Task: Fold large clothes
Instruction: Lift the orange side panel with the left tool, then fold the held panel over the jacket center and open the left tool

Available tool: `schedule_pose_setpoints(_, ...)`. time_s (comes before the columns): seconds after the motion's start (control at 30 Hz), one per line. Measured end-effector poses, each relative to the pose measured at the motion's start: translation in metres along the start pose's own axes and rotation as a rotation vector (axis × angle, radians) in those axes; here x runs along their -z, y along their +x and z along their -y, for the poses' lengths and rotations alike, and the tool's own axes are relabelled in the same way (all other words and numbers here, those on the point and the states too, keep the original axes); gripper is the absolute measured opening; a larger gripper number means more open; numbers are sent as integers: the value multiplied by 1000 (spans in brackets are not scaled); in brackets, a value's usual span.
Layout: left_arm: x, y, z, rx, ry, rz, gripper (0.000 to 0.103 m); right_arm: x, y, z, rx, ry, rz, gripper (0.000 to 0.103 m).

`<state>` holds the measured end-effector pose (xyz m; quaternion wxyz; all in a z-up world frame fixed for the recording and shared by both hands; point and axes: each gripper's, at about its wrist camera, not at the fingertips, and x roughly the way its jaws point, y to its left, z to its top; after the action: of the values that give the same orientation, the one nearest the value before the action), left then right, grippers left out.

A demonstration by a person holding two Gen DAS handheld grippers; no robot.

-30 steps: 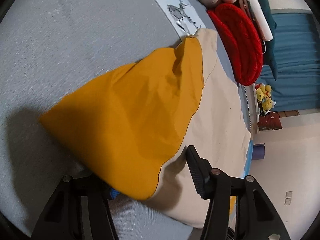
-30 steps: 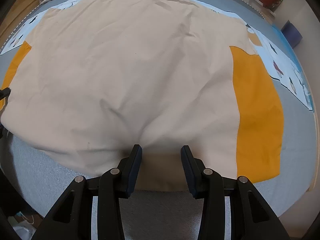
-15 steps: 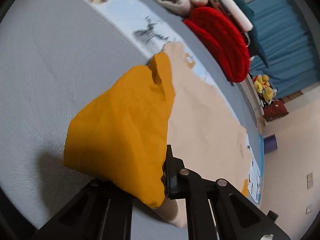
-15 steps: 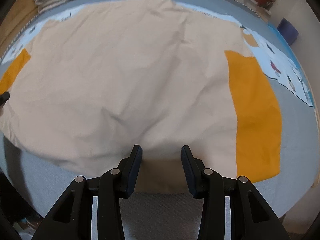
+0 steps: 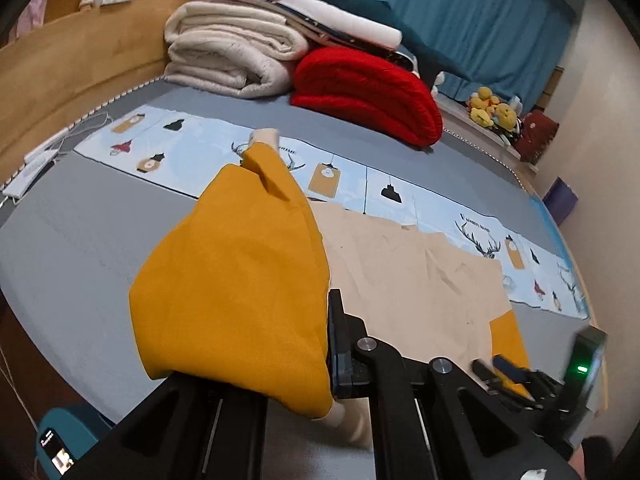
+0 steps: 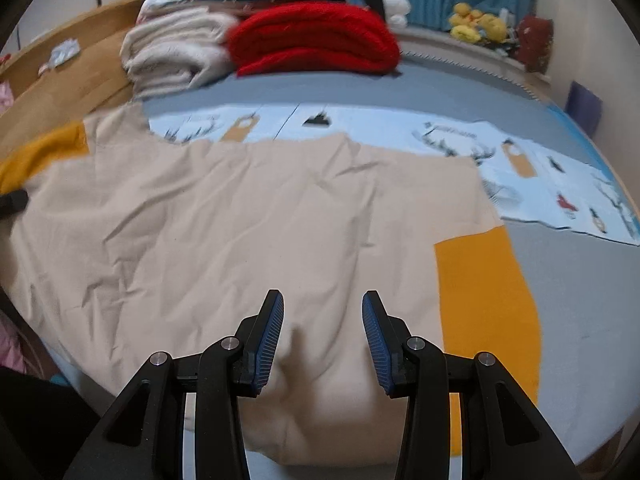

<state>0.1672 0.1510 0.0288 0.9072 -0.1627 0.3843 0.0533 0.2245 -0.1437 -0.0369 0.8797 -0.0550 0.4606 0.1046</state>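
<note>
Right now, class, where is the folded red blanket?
In both wrist views the red blanket lies at the bed's far end, beside the cream blanket, beyond the beige sweatshirt.

A beige top (image 6: 248,216) with mustard sleeves lies spread flat on the grey bed (image 5: 80,232); one sleeve (image 5: 240,280) is lifted, the other sleeve (image 6: 484,300) lies flat.

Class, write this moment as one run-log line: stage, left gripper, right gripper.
stage: folding sleeve | left gripper: shut on mustard sleeve, lifted | right gripper: open above beige garment
</note>
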Motion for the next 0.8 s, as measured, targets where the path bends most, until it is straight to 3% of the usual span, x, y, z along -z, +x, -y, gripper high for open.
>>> schedule_pose_setpoints(0.07,9,5,6,-8,27,-1,7,6,26,-9,-17,-29,-112,43)
schedule_pose_setpoints(0.13,11,8,12,0,36,-11,7,26,67,-21,23,-105,-333,43)
schedule_pose_setpoints(0.23,11,8,21,-6,102,6,7,22,76,-12,37,-64,-380,43)
schedule_pose_setpoints(0.33,12,11,27,11,116,-4,7,-8,51,1,9,-13,-285,43)
schedule_pose_setpoints(0.5,15,13,47,46,148,4,7,-64,-27,42,7,-32,0,44)
schedule_pose_setpoints(0.63,21,17,77,91,203,14,7,-82,-79,86,113,-94,175,47)
schedule_pose_setpoints(0.73,28,22,109,130,270,17,6,-73,-90,132,178,-10,206,47)
schedule_pose_setpoints(0.8,36,28,134,160,316,10,6,-67,-91,156,185,79,142,47)
